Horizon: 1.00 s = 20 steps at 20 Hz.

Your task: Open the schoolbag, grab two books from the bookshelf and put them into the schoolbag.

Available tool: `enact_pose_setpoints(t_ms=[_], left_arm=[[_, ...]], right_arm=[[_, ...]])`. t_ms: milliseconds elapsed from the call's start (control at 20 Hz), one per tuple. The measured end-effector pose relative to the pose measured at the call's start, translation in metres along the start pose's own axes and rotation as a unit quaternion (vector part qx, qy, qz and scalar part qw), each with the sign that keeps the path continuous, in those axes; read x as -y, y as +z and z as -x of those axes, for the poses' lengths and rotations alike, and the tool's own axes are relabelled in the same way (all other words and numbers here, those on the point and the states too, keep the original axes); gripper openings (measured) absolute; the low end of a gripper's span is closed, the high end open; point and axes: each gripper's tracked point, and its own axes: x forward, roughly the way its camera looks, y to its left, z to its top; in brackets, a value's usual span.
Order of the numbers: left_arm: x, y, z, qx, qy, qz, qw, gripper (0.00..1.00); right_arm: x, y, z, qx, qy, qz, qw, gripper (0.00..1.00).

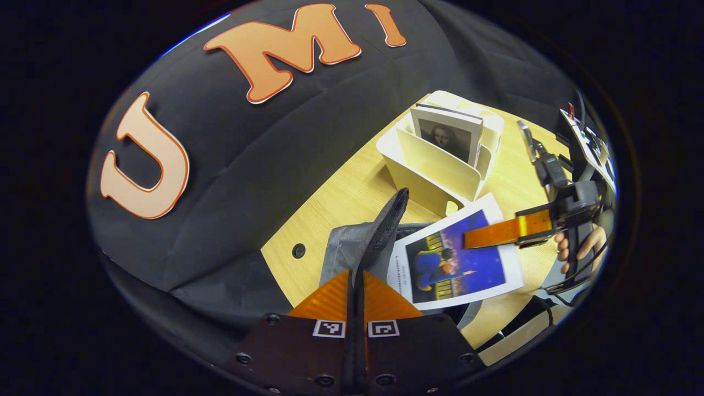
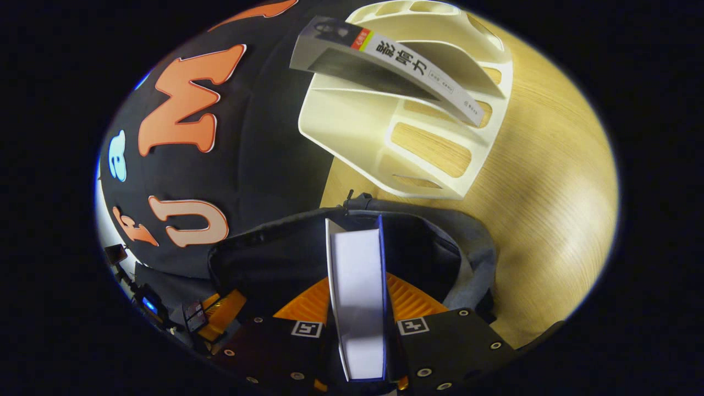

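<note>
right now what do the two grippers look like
Both match: ribbed orange fingers on black plates studded with screws, each plate carrying a small black-and-white square marker. That goes for the left gripper and the right gripper. Seen from outside, the right gripper has a black body, black cables and a hand on its grip.

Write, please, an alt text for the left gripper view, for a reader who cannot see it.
The left gripper is shut on the edge of the grey schoolbag, holding it up. Beside it, the right gripper holds a blue book above the bag. A white bookshelf with one more book stands behind on the wooden table.
</note>
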Motion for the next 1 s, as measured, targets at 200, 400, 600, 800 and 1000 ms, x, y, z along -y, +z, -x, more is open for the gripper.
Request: enact_pose_setpoints(t_ms=[200, 400, 600, 800, 1000], left_arm=[[0.002, 0.000, 0.002, -0.001, -0.001, -0.010, 1.000, 0.01], [0.004, 0.001, 0.000, 0.000, -0.006, -0.010, 1.000, 0.01], [-0.003, -0.002, -0.003, -0.001, -0.008, -0.001, 1.000, 0.01], [-0.011, -0.010, -0.008, -0.005, -0.005, 0.013, 1.000, 0.01], [-0.014, -0.014, -0.016, -0.009, -0.008, 0.021, 1.000, 0.01]], right_arm=[[-0.005, -0.004, -0.032, 0.016, -0.003, -0.017, 1.000, 0.35], [-0.021, -0.002, -0.059, 0.057, -0.005, -0.034, 0.998, 0.35], [-0.024, -0.013, -0.081, 0.064, -0.024, -0.025, 0.997, 0.37], [-0.010, -0.015, -0.080, 0.066, -0.063, -0.009, 0.996, 0.46], [-0.002, -0.018, -0.074, 0.059, -0.082, -0.007, 0.995, 0.87]])
